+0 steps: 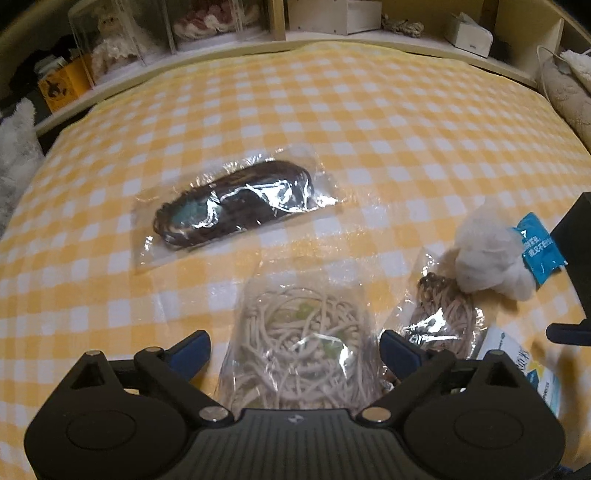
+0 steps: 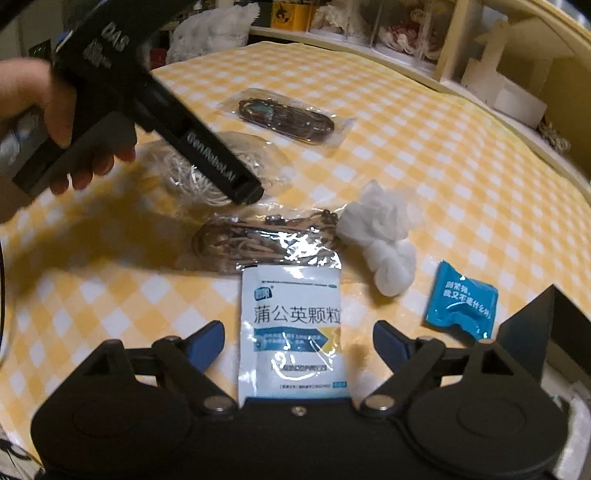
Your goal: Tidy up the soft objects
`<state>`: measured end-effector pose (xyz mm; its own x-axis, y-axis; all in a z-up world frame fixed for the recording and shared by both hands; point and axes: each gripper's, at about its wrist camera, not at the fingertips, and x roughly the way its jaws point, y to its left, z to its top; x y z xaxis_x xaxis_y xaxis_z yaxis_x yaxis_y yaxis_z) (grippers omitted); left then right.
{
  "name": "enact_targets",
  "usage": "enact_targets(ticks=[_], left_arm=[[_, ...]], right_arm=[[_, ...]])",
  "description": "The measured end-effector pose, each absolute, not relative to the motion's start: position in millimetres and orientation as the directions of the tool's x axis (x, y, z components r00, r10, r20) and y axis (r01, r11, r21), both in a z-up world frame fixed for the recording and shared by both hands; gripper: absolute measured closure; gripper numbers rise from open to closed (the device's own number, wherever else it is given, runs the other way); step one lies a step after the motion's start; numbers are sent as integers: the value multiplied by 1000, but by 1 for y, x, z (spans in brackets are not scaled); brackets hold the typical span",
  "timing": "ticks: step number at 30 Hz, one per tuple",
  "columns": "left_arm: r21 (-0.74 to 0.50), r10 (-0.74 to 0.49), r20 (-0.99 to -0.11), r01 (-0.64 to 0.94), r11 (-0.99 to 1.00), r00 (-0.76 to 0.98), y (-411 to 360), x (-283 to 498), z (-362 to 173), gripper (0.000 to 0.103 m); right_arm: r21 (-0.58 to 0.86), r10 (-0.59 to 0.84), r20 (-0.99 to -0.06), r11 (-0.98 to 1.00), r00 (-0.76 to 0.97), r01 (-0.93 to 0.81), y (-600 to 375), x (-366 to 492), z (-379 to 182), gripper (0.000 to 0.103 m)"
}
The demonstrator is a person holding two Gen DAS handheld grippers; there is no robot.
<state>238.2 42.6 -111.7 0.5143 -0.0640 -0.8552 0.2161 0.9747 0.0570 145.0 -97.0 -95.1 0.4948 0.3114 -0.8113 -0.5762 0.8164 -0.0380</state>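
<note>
My left gripper (image 1: 295, 349) is open, its blue fingers on either side of a clear bag of beige cord (image 1: 301, 343) on the yellow checked cloth. A bag of dark cord (image 1: 236, 203) lies further off. My right gripper (image 2: 298, 345) is open over a white medicine sachet (image 2: 291, 332). Beyond it lie a bag of brown cord (image 2: 266, 240), a white cotton wad (image 2: 384, 236) and a blue sachet (image 2: 461, 299). The left gripper's body (image 2: 155, 103) shows at upper left in the right wrist view, above the beige cord bag (image 2: 207, 170).
The checked cloth (image 1: 369, 110) covers a round table. Shelves with clear boxes (image 1: 122, 37), a white box (image 1: 469, 33) and plush items ring the far edge. A dark block (image 2: 546, 325) stands at the right by the blue sachet.
</note>
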Motion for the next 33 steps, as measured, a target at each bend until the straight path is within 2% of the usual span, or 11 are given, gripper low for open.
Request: enact_targets(ticks=[3,6,7,10,14,19,22,26,33], left_arm=[[43,-69,-856,204,978,512,46,241,-114,8],[30,-83,-856,209,977,510,45,238,-113,17],[26,-87,-855,211,977,511,45,236,-112,21],[20,-88,-854,202,979,512,43,230,-111,32],[-6,-86,-853,155,988,514,46,225,-106,39],[2,-62,-839,117,993,541,54,217,-95,41],[8,-56,-819,109,994,570,56,210,-84,42],[14,-59,-795,116,993,604,54,200,-68,43],[5,-78,-759,125,992,646,50,189,-48,44]], right_arm=[[-6,313,-830,824,463,-567,-97,153,-102,15],[8,322,-836,817,445,-576,-94,156,-106,19],[16,329,-834,817,443,-576,-94,157,-106,21],[50,350,-828,824,437,-565,-94,159,-104,39],[43,354,-829,813,434,-581,-91,155,-103,41],[51,365,-822,811,437,-582,-91,152,-102,47],[62,366,-812,828,455,-557,-95,151,-99,61],[80,363,-790,860,493,-504,-105,152,-92,66],[100,345,-748,903,567,-418,-124,152,-69,67]])
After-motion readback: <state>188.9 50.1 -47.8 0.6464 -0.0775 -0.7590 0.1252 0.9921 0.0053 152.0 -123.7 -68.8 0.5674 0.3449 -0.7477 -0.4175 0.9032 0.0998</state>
